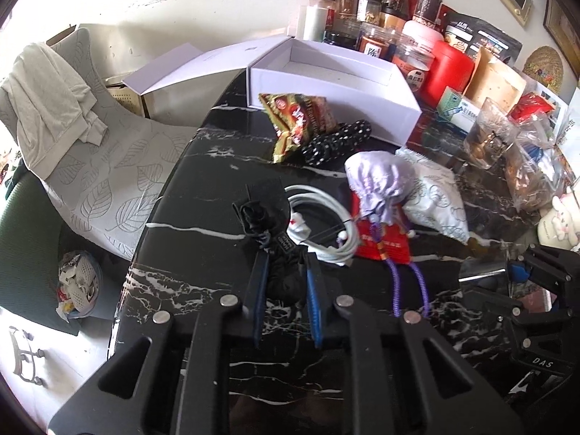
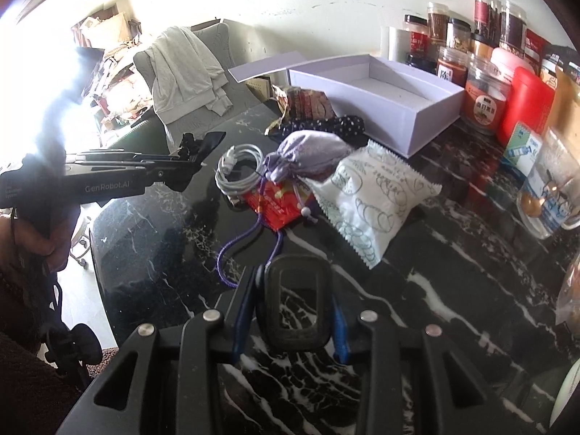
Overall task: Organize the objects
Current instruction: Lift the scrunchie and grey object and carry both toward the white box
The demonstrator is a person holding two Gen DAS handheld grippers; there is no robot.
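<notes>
My left gripper [image 1: 286, 272] is shut on a small black fabric piece with a bow and tag [image 1: 259, 217], held just above the black marble table [image 1: 203, 188]. In the right wrist view the left gripper [image 2: 194, 156] hangs left of a coiled white cable [image 2: 239, 170]. My right gripper [image 2: 295, 290] is shut on a black rectangular frame [image 2: 269, 299], low over the table's near side. Ahead lie a lilac drawstring pouch [image 2: 308, 154], a red packet [image 2: 279, 204] and a white printed snack packet [image 2: 373, 195]. An open white box [image 2: 380, 87] stands empty behind them.
A red and yellow snack bag [image 1: 297, 116] and a black polka-dot cloth [image 1: 337, 141] lie before the box. Several jars [image 1: 391, 14] and a red canister [image 1: 449, 69] line the wall. A padded chair with draped cloth [image 1: 47, 105] stands left, a bin [image 1: 78, 282] below.
</notes>
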